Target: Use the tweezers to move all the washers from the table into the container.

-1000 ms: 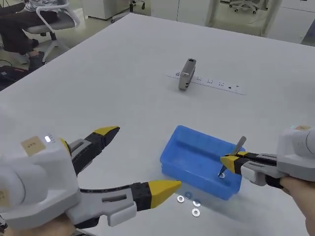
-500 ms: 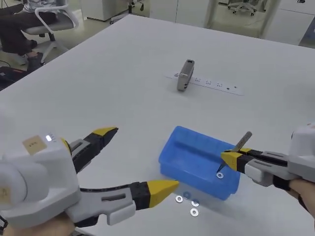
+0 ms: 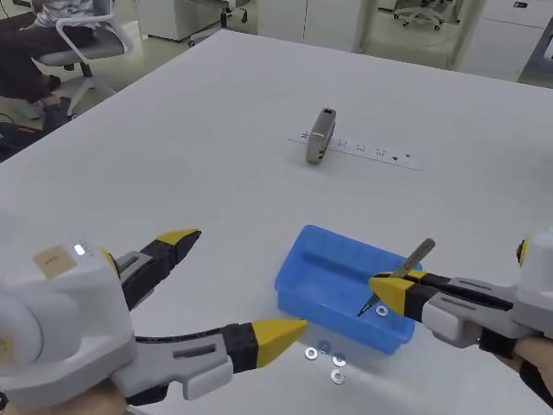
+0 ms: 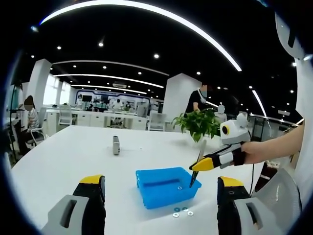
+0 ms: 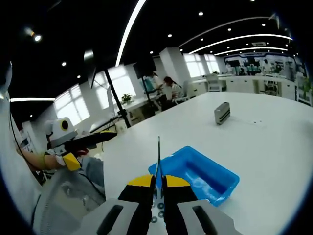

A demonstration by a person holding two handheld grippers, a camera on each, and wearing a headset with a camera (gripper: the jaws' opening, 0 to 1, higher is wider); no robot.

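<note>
The blue container sits on the white table in front of me. My right gripper is shut on the tweezers, whose tip points down into the container's right end. One washer lies on the container floor just right of that tip. Several washers lie on the table by the container's near edge. My left gripper hangs open to the left of the container, holding nothing. In the left gripper view I see the container, the tweezers and the loose washers. The right gripper view shows the tweezers above the container.
A white power strip with a grey block standing at its left end lies further back on the table. An office chair stands past the table's far left edge. Bare tabletop surrounds the container.
The right gripper and tweezers have shifted left over the container. The washer that was at the tweezers' tip now lies on the container floor beside it. The left gripper has stayed open.
</note>
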